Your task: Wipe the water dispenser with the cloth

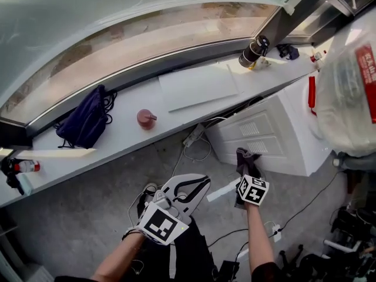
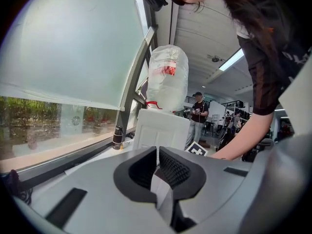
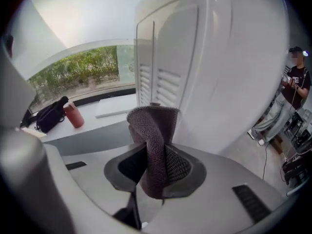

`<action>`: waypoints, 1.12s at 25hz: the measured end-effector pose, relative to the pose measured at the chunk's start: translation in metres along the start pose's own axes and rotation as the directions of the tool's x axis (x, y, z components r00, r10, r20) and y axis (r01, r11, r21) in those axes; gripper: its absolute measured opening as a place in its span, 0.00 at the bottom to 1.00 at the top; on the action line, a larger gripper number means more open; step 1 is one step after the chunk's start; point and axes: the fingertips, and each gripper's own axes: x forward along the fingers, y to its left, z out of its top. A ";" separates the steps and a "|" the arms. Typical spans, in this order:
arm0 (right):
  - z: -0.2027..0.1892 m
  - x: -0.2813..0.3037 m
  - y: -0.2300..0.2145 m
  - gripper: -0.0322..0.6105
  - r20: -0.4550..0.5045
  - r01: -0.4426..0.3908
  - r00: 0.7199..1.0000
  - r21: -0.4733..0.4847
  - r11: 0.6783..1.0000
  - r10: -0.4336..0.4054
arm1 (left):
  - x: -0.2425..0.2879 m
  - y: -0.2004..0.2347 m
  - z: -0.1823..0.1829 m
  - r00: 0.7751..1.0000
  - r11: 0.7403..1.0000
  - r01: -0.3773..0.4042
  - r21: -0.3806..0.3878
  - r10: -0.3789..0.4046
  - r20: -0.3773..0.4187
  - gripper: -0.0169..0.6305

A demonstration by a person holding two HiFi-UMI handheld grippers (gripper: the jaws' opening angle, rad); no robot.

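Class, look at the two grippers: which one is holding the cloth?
The right gripper: its jaws are shut on the dark cloth, close to the white water dispenser. The left gripper has its jaws together, nothing between them.

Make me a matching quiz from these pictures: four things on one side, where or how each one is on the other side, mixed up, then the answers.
Things:
1. cloth
2. blue bag
3. water jug
4. left claw

States:
A. stands on top of the white dispenser
B. shut, with nothing in it
C. pinched in the right claw
D. lies on the window ledge

Pairs: 1-C, 2-D, 3-A, 4-B
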 end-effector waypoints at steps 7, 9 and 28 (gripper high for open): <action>0.076 -0.090 0.024 0.21 0.078 -0.066 0.994 -0.111 0.992 0.075 | -0.008 0.006 0.051 1.000 1.000 -0.001 0.015 0.001 0.011 0.07; 0.098 -0.114 0.024 0.21 0.106 -0.052 0.992 -0.135 0.989 0.067 | -0.011 0.009 0.062 1.000 1.000 -0.002 0.012 0.001 0.019 0.07; 0.205 -0.198 -0.028 0.21 0.289 0.142 0.952 -0.113 0.983 -0.104 | -0.030 0.016 0.077 1.000 1.000 0.013 0.013 -0.013 0.010 0.07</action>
